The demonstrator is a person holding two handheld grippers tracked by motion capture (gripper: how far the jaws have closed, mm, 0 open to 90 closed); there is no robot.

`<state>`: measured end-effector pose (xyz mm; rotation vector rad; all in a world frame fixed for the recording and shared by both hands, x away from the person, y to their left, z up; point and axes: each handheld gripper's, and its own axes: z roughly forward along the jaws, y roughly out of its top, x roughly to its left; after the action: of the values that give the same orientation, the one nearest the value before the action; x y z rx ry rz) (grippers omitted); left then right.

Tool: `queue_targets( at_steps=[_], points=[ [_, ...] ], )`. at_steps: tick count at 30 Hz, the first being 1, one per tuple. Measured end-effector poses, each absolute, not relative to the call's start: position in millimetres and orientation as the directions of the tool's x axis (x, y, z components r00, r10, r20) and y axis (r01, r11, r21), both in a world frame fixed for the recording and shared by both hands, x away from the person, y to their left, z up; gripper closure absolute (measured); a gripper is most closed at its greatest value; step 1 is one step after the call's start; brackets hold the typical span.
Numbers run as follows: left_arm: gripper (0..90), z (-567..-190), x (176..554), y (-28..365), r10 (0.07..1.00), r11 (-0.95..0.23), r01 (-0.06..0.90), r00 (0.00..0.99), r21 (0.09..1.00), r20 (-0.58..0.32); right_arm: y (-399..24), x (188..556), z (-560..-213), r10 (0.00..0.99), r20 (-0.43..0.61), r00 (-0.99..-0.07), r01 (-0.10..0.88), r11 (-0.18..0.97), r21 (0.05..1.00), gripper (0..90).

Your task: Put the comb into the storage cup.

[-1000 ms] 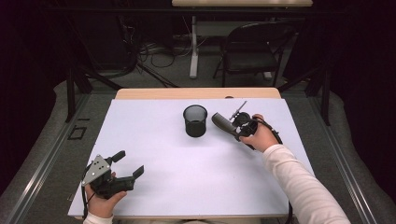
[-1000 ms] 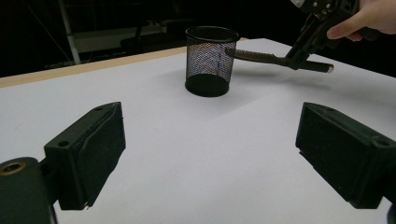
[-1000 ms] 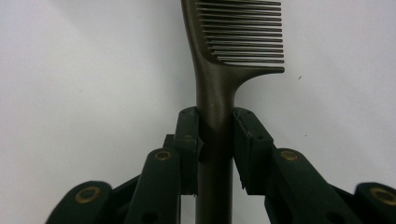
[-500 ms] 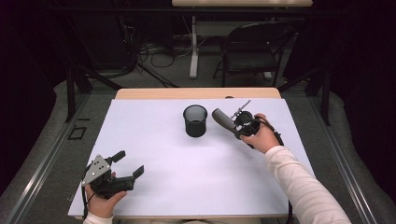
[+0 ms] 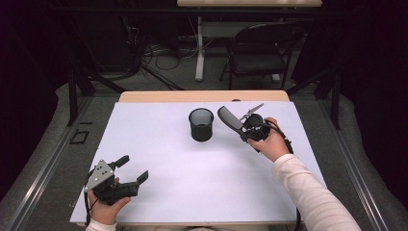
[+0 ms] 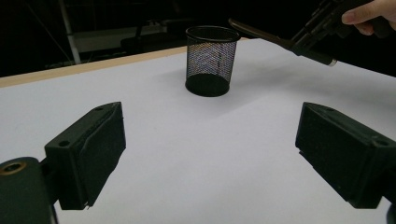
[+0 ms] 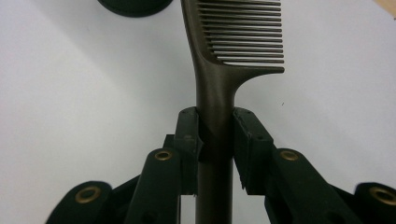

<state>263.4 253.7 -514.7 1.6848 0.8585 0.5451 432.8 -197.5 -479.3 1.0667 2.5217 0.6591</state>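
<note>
A black mesh cup [image 5: 201, 124] [image 6: 210, 60] stands upright near the middle back of the white table top [image 5: 192, 183]. My right gripper [image 5: 246, 128] [image 7: 216, 126] is shut on the handle of a dark comb [image 5: 229, 118] [image 7: 233, 42], held in the air just right of the cup, with the toothed end pointing toward the cup's rim. In the left gripper view the comb [image 6: 261, 33] reaches over the cup's right edge. My left gripper [image 5: 131, 169] [image 6: 210, 140] rests at the front left of the table, jaws wide open with nothing between them.
A tan strip of table edge [image 5: 202, 96] runs along the far side. Behind it stand a dark chair [image 5: 260, 53] and a table leg with cables on the floor. The cup's base [image 7: 133, 7] shows at the top of the right gripper view.
</note>
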Motion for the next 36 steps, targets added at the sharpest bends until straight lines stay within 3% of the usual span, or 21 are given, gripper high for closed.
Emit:
queue_targets(
  at_steps=[36],
  points=[
    [8.5, -515.0, 263.5, 253.6, 0.775, -0.125, 0.265, 0.628, 0.956, -0.073, -183.1, 398.8, -455.3, 0.745, -0.113, -0.657, 0.444, 0.503, 0.741, 72.9]
  ],
)
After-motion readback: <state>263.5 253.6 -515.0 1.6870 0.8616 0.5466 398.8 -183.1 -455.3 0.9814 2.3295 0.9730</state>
